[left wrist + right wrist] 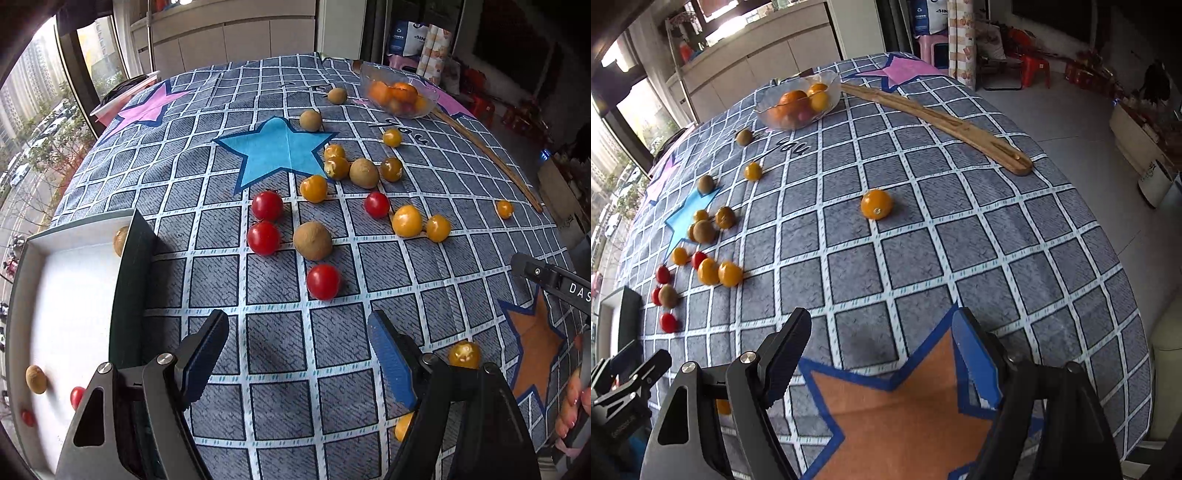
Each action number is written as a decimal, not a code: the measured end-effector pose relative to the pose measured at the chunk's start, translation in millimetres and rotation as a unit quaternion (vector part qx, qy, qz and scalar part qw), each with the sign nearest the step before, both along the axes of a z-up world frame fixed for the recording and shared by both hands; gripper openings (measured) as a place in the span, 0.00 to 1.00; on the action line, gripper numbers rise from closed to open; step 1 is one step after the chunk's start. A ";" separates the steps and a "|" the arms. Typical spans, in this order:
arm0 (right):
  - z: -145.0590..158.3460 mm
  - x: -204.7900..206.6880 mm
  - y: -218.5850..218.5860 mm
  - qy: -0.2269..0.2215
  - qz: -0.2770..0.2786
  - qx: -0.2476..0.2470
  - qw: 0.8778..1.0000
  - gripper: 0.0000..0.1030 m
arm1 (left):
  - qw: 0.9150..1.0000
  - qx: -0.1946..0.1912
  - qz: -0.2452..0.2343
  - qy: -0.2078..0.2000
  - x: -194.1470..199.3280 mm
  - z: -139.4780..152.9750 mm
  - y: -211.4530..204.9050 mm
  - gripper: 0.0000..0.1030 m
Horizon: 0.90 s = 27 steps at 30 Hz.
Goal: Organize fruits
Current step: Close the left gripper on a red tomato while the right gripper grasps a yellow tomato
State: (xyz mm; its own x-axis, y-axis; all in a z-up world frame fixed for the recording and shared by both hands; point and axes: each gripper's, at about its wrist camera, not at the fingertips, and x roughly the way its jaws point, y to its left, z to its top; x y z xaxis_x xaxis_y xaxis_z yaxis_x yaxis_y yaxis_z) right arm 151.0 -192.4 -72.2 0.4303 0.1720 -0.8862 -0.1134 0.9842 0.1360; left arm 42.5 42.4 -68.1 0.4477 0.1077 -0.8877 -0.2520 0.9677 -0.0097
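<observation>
- The white-floored, dark-walled shallow box [129,258] is cut off by the frame edge left of the left gripper [297,354]; its near wall hides part of a brown round fruit [120,240] inside, and the gripper body covers part of a red tomato [77,397] there.
- A yellow-orange fruit [403,426] is half hidden behind the left gripper's right finger [391,363]; another, paler at its end [464,354], lies just right of that finger.
- A hand [570,410] at the right edge is only partly in frame.
- Left gripper: blue-padded black fingers apart, nothing between them, over bare grey checked cloth [277,369].
- Ahead of these fingers lie loose fruits: a glossy red cherry tomato [323,281] nearest, then a dull brown fuzzy one [312,240], two more red ones, and several yellow-orange ones beyond.
- Right gripper [882,354]: fingers apart and empty, straddling an orange star [905,417] printed on the cloth.
- Well ahead of them sits a lone orange-yellow round fruit [876,204]; the main scatter lies far to their left.
- A clear glass bowl [798,98] of oranges stands far ahead beside a long curved wooden piece [942,118]; what that piece is I cannot tell.
</observation>
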 end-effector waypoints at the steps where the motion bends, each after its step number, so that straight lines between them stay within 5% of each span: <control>1: 0.7 5.9 3.4 -0.013 0.000 -0.013 1.000 0.79 | 1.000 0.000 0.002 0.003 4.2 -3.3 0.3 0.76; 7: -2.8 37.4 21.8 -0.033 0.008 -0.046 0.998 0.79 | 1.000 0.005 0.007 0.002 22.8 -10.4 0.2 0.76; 10: -2.6 46.1 28.8 -0.048 0.011 -0.062 0.997 0.69 | 1.000 0.006 0.004 -0.004 27.1 -8.8 -2.8 0.62; 13: -0.6 51.7 29.2 -0.054 0.008 -0.061 0.997 0.48 | 1.000 0.005 -0.010 -0.009 27.2 -6.9 -8.8 0.42; 15: 0.5 53.0 28.2 -0.053 0.009 -0.053 0.997 0.21 | 1.000 0.005 -0.018 -0.012 26.6 -5.8 -12.2 0.24; 20: 2.2 42.1 15.4 -0.032 0.016 0.011 0.999 0.21 | 0.999 -0.029 -0.031 -0.012 19.4 -3.7 -11.0 0.20; 27: 9.0 -5.9 16.3 -0.001 0.064 0.037 0.997 0.22 | 0.997 -0.049 -0.054 -0.020 -10.8 12.9 -10.6 0.20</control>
State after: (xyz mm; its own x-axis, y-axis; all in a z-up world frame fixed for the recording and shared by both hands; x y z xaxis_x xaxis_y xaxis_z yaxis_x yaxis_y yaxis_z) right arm 145.1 -176.2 -63.3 0.4026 0.2910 -0.8679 -0.2371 0.9489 0.2082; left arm 31.6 31.9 -55.2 0.4881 -0.0292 -0.8723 -0.1432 0.9832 -0.1130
